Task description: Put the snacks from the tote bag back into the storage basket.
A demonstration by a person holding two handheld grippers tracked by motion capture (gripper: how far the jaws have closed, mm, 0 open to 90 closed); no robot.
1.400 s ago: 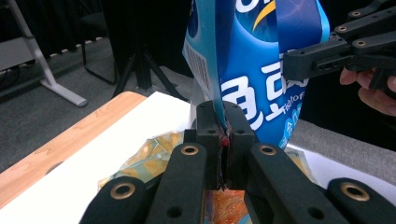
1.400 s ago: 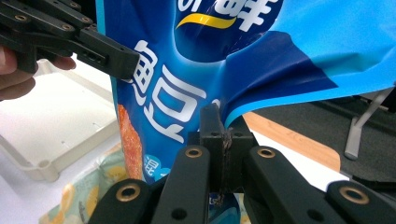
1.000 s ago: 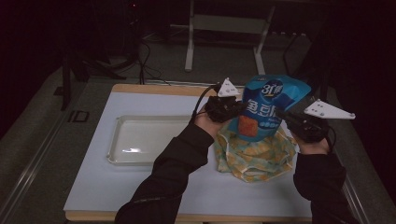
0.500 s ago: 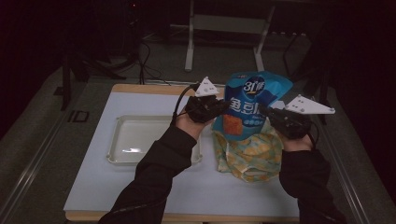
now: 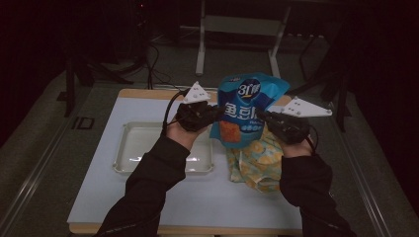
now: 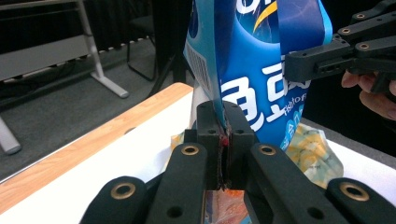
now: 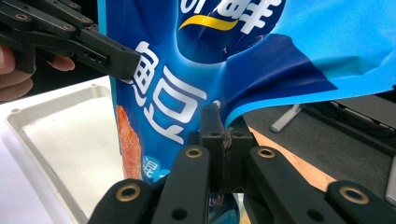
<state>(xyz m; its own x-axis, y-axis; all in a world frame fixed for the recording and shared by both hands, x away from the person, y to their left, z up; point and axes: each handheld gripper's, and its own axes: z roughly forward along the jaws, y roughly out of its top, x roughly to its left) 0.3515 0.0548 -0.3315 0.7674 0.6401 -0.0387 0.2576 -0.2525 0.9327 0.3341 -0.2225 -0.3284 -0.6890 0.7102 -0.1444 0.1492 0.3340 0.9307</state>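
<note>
Two tongs, left tongs (image 5: pixel 210 114) and right tongs (image 5: pixel 263 117), are clamping opposite edges of the blue snack bag (image 5: pixel 244 111), holding it upright above the surface (image 5: pixel 148 197). Pulling unevenly risks the slick film slipping out, dropping it beside the tray (image 5: pixel 129 148).

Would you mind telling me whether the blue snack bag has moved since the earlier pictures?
Yes: the blue snack bag has shifted left toward the white tray, still clamped by both hand-held grippers.
</note>
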